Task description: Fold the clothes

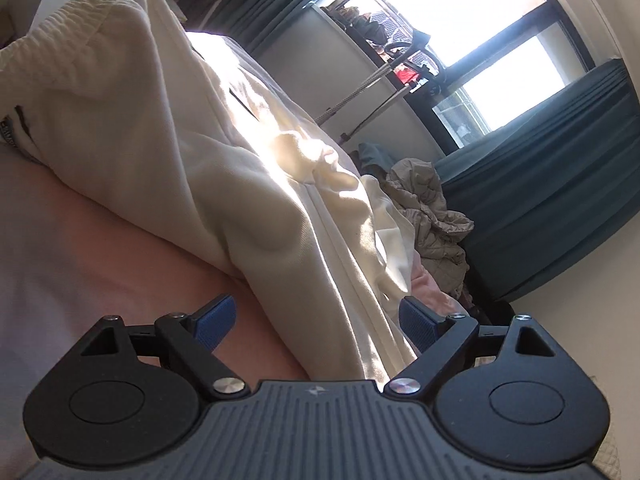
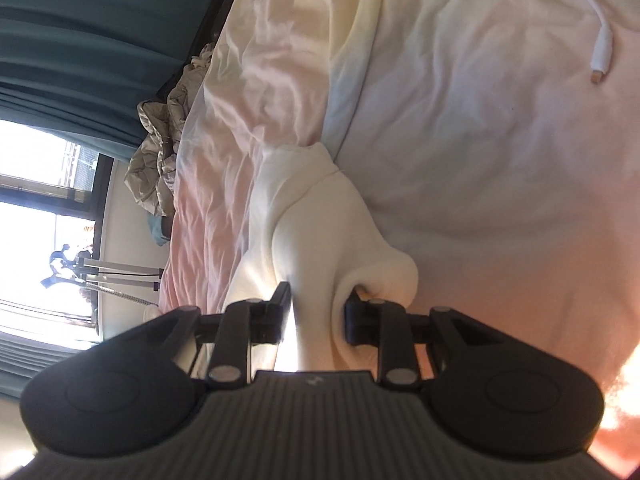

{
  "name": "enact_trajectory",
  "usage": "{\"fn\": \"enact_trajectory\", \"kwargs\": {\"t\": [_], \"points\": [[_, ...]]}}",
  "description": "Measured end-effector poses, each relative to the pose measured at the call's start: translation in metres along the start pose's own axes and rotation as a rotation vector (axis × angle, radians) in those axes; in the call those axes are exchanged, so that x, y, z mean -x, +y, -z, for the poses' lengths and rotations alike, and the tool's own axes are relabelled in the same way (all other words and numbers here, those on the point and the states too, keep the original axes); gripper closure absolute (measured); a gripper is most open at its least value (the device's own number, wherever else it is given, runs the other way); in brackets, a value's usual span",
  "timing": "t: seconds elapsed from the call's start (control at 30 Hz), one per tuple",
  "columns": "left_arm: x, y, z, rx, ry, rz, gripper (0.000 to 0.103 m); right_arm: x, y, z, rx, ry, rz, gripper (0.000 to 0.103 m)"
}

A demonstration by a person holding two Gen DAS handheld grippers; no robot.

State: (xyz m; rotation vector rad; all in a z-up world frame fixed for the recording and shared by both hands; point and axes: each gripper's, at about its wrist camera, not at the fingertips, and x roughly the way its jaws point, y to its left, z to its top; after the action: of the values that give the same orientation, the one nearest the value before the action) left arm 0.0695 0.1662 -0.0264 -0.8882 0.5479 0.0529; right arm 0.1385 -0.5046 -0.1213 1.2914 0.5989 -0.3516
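Observation:
A cream sweatshirt-like garment [image 1: 168, 128] lies bunched on the pale pink bed sheet [image 1: 80, 248], stretching from upper left toward the lower middle in the left wrist view. My left gripper [image 1: 316, 320] is open, its blue pads [image 1: 214, 320] on either side of the garment's lower edge, holding nothing. In the right wrist view my right gripper [image 2: 316, 312] is shut on a fold of the same cream garment [image 2: 320, 216], which hangs bunched between its black fingers [image 2: 356, 316] over the sheet [image 2: 500, 160].
A beige quilted bundle [image 1: 432, 216] lies at the bed's far edge, also in the right wrist view [image 2: 160, 152]. Teal curtains [image 1: 552, 184] hang by a bright window [image 1: 460, 8]. A white cable with plug [image 2: 602, 52] lies on the sheet.

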Motion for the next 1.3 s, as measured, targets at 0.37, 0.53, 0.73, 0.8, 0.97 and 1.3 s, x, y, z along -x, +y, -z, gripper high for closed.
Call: {"fn": "enact_trajectory", "kwargs": {"t": [0.37, 0.53, 0.73, 0.8, 0.97, 1.3], "points": [[0.063, 0.079, -0.093, 0.281, -0.21, -0.177, 0.011, 0.004, -0.005, -0.011, -0.01, -0.085, 0.037, 0.069], [0.069, 0.064, -0.127, 0.079, -0.264, -0.228, 0.011, 0.001, -0.001, -0.011, 0.018, -0.11, 0.05, 0.069], [0.034, 0.055, -0.124, -0.24, -0.131, -0.218, 0.013, -0.002, 0.01, -0.01, 0.111, -0.147, 0.063, 0.07], [0.026, 0.06, -0.117, -0.324, -0.1, -0.237, 0.016, -0.002, 0.013, -0.012, 0.108, -0.158, 0.041, 0.077], [0.009, 0.075, -0.101, -0.496, -0.029, -0.21, 0.036, -0.003, 0.029, -0.014, 0.145, -0.195, -0.034, 0.092], [0.032, 0.059, -0.141, -0.448, -0.018, -0.181, 0.083, -0.003, 0.049, -0.026, 0.24, -0.278, -0.135, 0.097]]}}
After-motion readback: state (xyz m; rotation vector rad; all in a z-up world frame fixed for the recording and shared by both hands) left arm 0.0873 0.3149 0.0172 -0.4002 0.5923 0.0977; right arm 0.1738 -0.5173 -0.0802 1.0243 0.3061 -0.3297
